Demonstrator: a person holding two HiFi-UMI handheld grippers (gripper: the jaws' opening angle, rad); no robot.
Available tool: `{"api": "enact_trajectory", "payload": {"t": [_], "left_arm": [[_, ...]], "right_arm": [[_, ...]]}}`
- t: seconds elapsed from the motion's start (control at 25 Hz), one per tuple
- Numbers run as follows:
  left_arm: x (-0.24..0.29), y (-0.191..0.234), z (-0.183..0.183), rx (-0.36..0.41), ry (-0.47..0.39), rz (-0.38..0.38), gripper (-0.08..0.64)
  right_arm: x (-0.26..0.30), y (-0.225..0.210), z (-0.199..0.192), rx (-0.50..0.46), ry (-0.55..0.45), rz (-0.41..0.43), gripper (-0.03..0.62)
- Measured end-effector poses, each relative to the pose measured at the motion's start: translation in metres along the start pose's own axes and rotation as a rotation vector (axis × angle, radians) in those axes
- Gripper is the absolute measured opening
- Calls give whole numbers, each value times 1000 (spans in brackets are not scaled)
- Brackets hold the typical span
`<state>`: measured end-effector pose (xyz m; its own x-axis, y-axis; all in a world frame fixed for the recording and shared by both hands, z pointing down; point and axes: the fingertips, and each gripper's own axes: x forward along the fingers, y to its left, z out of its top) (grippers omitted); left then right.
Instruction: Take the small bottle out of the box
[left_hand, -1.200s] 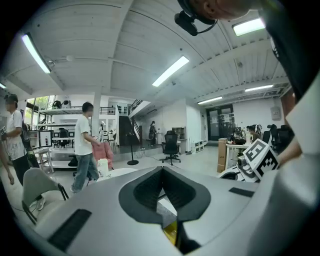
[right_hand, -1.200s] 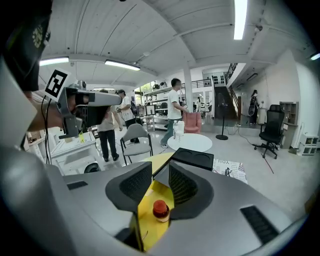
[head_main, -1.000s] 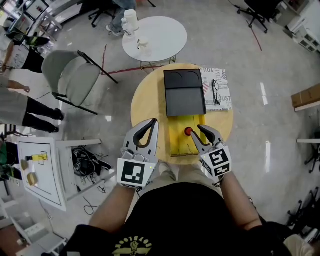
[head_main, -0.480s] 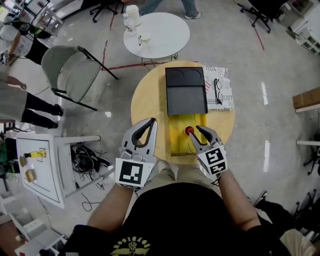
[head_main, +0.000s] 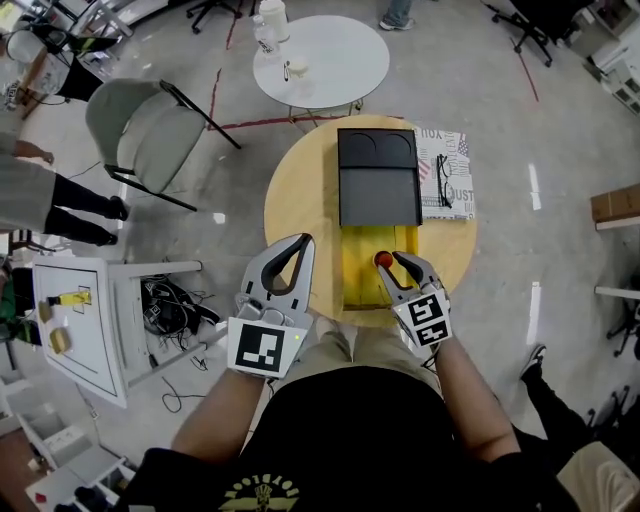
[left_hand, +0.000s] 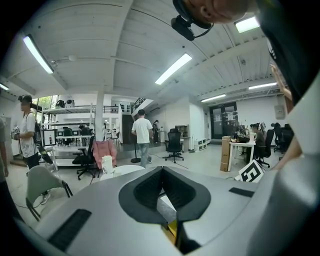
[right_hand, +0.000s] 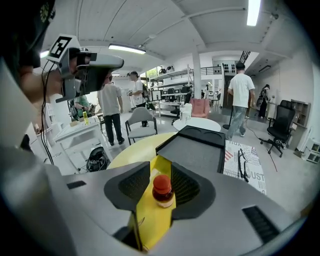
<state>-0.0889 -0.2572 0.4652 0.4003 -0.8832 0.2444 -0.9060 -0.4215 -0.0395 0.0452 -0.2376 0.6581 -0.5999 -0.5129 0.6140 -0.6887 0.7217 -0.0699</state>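
Observation:
A small bottle (head_main: 383, 260) with a red cap stands upright in the yellow box (head_main: 356, 288) on the round wooden table (head_main: 300, 200). The box's black lid (head_main: 378, 178) lies open behind it. My right gripper (head_main: 389, 265) reaches into the box, open. Its jaws have just been opening. In the right gripper view the bottle (right_hand: 163, 190) stands between the two pads of the right gripper (right_hand: 161, 169), with a gap on either side. My left gripper (head_main: 303, 243) hovers at the table's near left edge, shut and empty. The left gripper (left_hand: 161, 169) points across the room.
A printed paper (head_main: 452, 172) with eyeglasses (head_main: 439, 183) lies right of the black lid. A white round table (head_main: 320, 60) and a grey chair (head_main: 135, 135) stand beyond. A white bench (head_main: 80, 330) is on my left. People walk in the background.
The right gripper has sunk a little around the bottle and its jaws stand wider. The left gripper has stayed put.

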Motion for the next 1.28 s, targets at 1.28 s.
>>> {"api": "enact_trajectory", "payload": {"t": [1.28], "left_arm": [[-4, -3, 2, 5, 15, 34, 14]], "right_arm": [[12, 5, -28, -135, 101, 62, 144]]}}
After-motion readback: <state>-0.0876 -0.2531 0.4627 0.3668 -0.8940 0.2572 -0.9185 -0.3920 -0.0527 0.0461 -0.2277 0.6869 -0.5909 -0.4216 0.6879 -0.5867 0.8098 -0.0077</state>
